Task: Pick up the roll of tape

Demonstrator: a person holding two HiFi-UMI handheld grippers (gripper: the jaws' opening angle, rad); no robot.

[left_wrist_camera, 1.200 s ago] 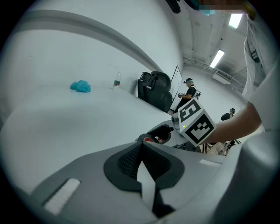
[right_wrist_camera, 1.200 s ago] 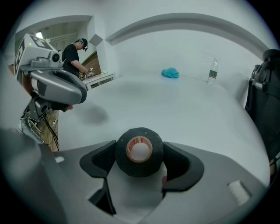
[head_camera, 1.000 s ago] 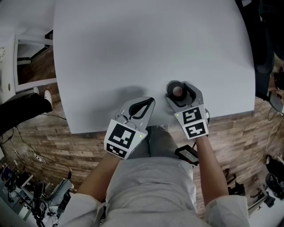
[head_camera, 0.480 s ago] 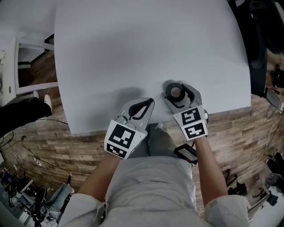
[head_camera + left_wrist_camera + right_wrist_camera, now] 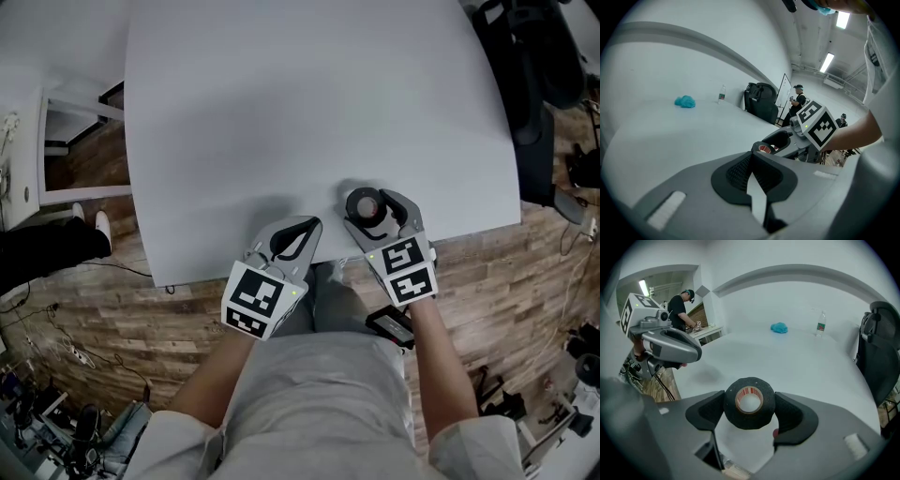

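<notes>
Right gripper (image 5: 749,412) pinching the black tape roll (image 5: 749,402) at the white table (image 5: 281,112), five-o'clock edge
Keep the squeeze even and lift straight; left gripper (image 5: 751,177), jaws pressed together and empty, sits at its nine o'clock

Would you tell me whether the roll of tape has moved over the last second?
Yes, slightly: the roll of tape, between the jaws of the right gripper, now sits closer to the near edge of the table than before.
</notes>
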